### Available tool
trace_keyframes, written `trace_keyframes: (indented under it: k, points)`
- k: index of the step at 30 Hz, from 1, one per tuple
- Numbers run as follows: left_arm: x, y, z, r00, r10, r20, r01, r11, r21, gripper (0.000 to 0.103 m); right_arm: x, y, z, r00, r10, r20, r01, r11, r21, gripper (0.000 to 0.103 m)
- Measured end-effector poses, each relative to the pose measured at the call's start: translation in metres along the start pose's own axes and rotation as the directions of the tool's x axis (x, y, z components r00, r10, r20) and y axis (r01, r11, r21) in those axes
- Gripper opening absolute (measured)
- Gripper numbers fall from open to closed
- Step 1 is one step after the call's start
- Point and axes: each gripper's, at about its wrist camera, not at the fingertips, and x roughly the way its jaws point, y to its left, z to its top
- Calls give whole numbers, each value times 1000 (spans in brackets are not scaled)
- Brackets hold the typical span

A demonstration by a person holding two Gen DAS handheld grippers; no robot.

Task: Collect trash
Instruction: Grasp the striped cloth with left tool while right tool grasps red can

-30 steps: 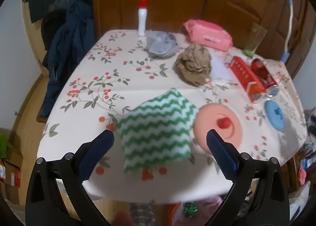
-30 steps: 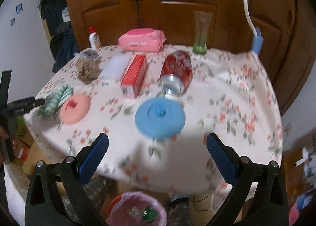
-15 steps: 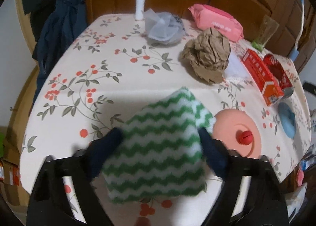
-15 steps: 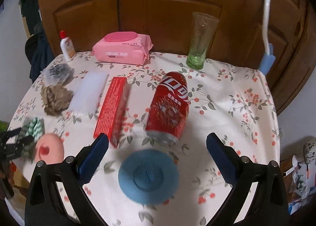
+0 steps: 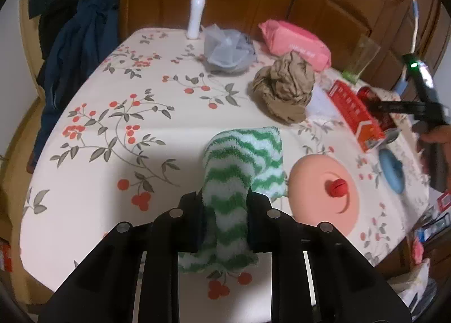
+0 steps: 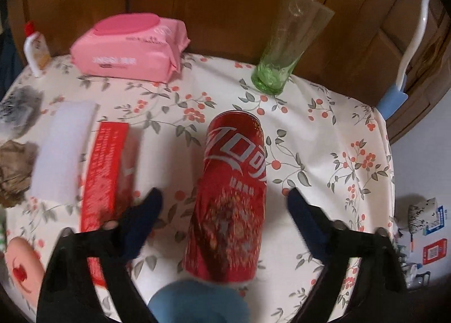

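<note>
My left gripper [image 5: 225, 204] is shut on the green-and-white zigzag cloth [image 5: 242, 153], which is bunched between its fingers on the floral table. My right gripper [image 6: 225, 199] is open, its fingers on either side of a red soda can [image 6: 231, 199] lying on its side. The can also shows in the left wrist view [image 5: 377, 105], partly behind the right gripper. A crumpled brown paper ball [image 5: 284, 89] and a crumpled grey plastic bag [image 5: 228, 50] lie further back.
A red box [image 6: 104, 182], white pad [image 6: 62, 151], pink wipes pack [image 6: 129, 46], green glass [image 6: 284, 46] and white bottle [image 5: 196, 12] stand on the table [image 5: 118, 125]. A pink lid [image 5: 324, 196] and blue lid [image 5: 391, 173] lie near the front edge.
My left gripper moved forward over the cloth and closed on it, bunching it up. My right gripper moved forward over the blue lid to straddle the can.
</note>
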Motion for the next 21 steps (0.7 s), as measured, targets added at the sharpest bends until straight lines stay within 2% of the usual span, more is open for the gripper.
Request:
trace_keyframes:
  k: [1,2,3,6,10,14,18,21]
  points:
    - [-6,1,-1,1000,-12,18,12,1000,-8,21,1,1,3,1000,-9,-8,9,1000,-2,66]
    - [-11,1,-1,999,-27,29,27,1000,-12,21,3,1,5,1000,-16,-15,16,1000,-4,58]
    - [-16,1,-1,998,-41,43,42,999,-17,21,4,1,7,1000,-20,-21,20,1000,-6,46]
    - [-37,-5,-3,993,-88,83,89,996,-10,21,8,3,7,997,-68,-35,67,997,-38,18]
    - [-62,-18,-10,983,-137,124,136,991,15,21,4,-4,3,998,-64,-15,63,997,-36,10]
    - [-84,-29,-22,972,-182,150,179,983,34,21,-6,-13,-6,1000,-14,5,14,1000,-19,8]
    - [-104,-40,-33,962,-217,168,211,976,54,21,-39,-31,-15,996,29,89,-29,1000,1,8]
    - [-121,-51,-45,953,-244,182,235,969,73,21,-72,-46,-27,984,84,160,-86,996,4,8]
